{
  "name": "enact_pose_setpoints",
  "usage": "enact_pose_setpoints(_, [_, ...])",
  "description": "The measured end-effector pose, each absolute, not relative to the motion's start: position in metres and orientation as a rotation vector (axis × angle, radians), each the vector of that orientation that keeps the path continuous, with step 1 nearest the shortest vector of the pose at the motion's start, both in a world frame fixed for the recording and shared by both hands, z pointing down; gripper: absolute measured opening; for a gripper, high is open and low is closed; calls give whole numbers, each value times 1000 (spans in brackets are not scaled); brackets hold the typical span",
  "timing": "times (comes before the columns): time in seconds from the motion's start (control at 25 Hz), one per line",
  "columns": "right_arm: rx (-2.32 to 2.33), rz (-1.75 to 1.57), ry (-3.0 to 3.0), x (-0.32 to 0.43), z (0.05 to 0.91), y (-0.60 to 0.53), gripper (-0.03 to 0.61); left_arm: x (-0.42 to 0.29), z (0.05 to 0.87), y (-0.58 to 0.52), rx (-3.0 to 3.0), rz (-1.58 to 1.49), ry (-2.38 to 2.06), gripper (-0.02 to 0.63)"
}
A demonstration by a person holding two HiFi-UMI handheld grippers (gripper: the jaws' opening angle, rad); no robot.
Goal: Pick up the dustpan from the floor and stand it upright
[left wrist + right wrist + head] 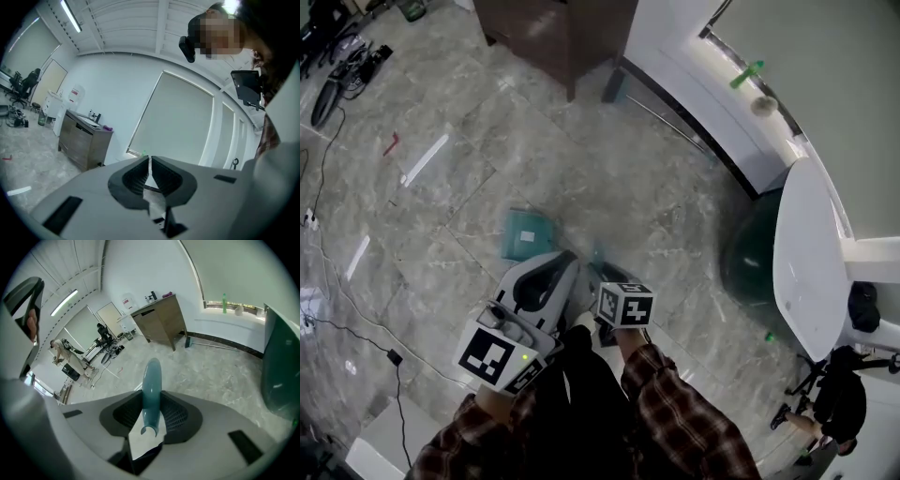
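The teal dustpan [525, 234] shows its pan over the grey marble floor, just beyond both grippers in the head view. Its long teal handle [152, 380] runs up between the pads of my right gripper [152, 404], which is shut on it and points steeply down. In the head view the right gripper [602, 272] is mostly hidden behind its marker cube [625, 305]. My left gripper [149, 161] points level at a white wall, shut with nothing between its ribbed pads. It sits beside the right one [565, 261].
A brown cabinet [562, 33] stands at the back, with a curved white window ledge [703, 84] and a green bottle [747, 73] to its right. A dark green rounded object [755, 258] and a white table [806, 253] lie right. Cables [337, 70] trail at left.
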State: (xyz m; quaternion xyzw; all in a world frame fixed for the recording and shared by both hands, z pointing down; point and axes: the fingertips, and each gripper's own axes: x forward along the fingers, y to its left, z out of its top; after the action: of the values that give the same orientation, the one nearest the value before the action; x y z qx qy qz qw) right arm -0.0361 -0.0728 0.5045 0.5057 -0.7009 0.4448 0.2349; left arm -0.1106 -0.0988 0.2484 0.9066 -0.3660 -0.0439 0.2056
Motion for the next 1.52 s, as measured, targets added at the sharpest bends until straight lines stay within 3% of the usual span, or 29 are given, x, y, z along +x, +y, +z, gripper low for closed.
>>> enact_pose_setpoints(0.6, [1244,1136,-1962,-130,488,-125,127,-213,230,-114,2467,-176,-1185,30])
enact_pose_setpoints(1.2, [1194,1078,-2055,-107,466,-116,127,-181,212,-118,2479,-207,-1172,31])
enact_pose_setpoints(1.52, [1257,1019,-2345,-92,347,-139,125,-161,176,-123,2494,-234,-1157,30])
